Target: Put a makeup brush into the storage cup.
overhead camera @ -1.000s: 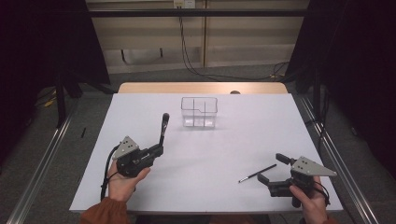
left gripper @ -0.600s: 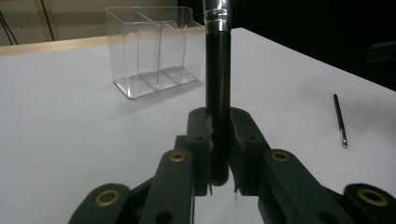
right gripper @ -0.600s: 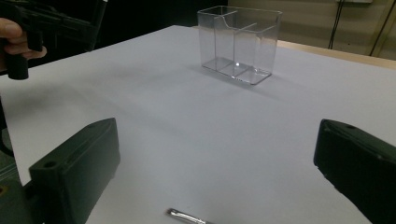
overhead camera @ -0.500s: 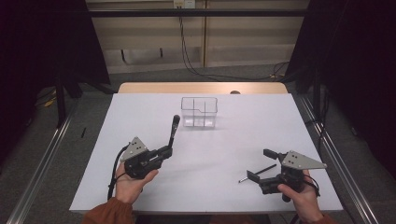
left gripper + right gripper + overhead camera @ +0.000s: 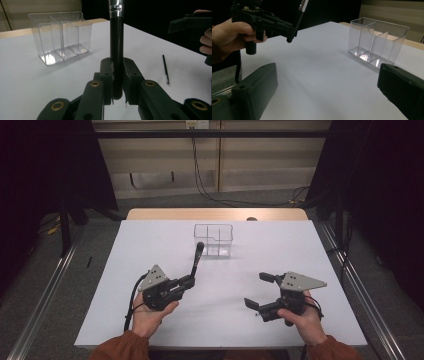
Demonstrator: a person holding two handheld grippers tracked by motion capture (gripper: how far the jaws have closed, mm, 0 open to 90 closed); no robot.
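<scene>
My left gripper (image 5: 189, 281) is shut on the lower end of a black brush (image 5: 196, 257), whose handle stands up and leans toward the clear organizer (image 5: 214, 240). In the left gripper view the pads clamp the brush handle (image 5: 116, 50) just above its rounded end, and its silver ferrule runs out of the top edge. The organizer (image 5: 60, 35) has several open compartments and stands empty at the back centre. My right gripper (image 5: 261, 290) hovers open at the front right, nothing between its jaws. A thin black pencil (image 5: 165, 68) lies flat on the table near it.
A white sheet (image 5: 150, 245) covers the table, with a strip of wooden edge at the far side. Dark curtains and metal rails flank the table. From the right gripper view, the organizer (image 5: 377, 42) stands ahead to the right, and the left gripper (image 5: 287, 27) is held up at the upper left.
My left gripper has carried the brush rightward and closer to the organizer. My right gripper has moved left and a little up, over where the thin pencil lay.
</scene>
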